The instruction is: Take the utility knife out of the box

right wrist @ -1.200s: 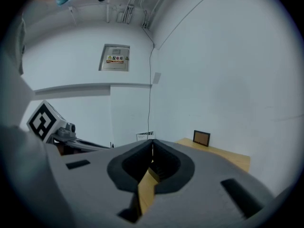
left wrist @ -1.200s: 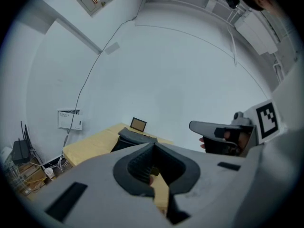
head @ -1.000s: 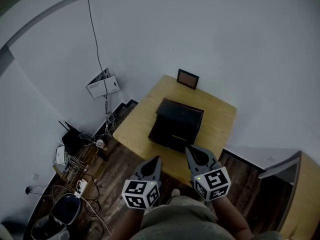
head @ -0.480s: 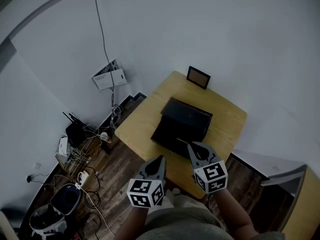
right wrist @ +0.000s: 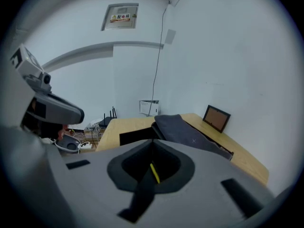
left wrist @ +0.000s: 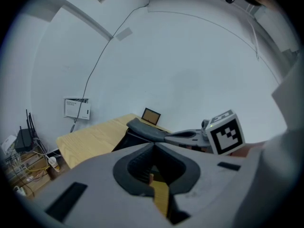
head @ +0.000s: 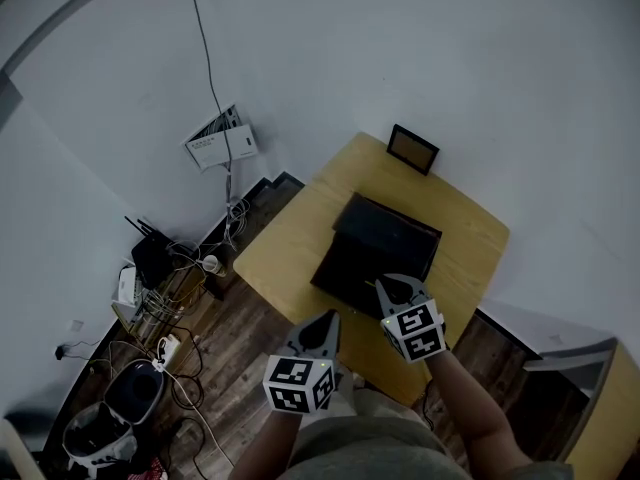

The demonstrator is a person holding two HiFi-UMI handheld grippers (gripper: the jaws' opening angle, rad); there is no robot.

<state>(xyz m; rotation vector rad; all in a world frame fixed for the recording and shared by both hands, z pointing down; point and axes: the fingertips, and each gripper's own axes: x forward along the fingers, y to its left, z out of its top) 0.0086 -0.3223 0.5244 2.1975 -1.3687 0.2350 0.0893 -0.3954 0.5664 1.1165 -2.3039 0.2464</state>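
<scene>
A black box (head: 380, 248) lies open on the wooden table (head: 290, 248), with its lid (right wrist: 185, 129) folded back toward the wall. I cannot make out the utility knife. Only a thin yellow strip (right wrist: 155, 173) shows through the hollow behind the right jaws, and what it is I cannot tell. My right gripper (head: 385, 286) is shut and empty, its tips over the box's near edge. My left gripper (head: 325, 320) is also shut and empty. It hangs lower left of the right one, off the table's near edge.
A small framed picture (head: 413, 149) stands at the table's far edge against the wall. Routers, cables and a bin (head: 130, 413) clutter the floor to the left. A white wall unit (head: 220, 146) with a hanging cable is mounted at the left. A wooden cabinet (head: 610, 408) stands at the lower right.
Both grippers have gone forward and down toward the box, the right one farther, so its tips now overlap the box's near edge. Both stay shut.
</scene>
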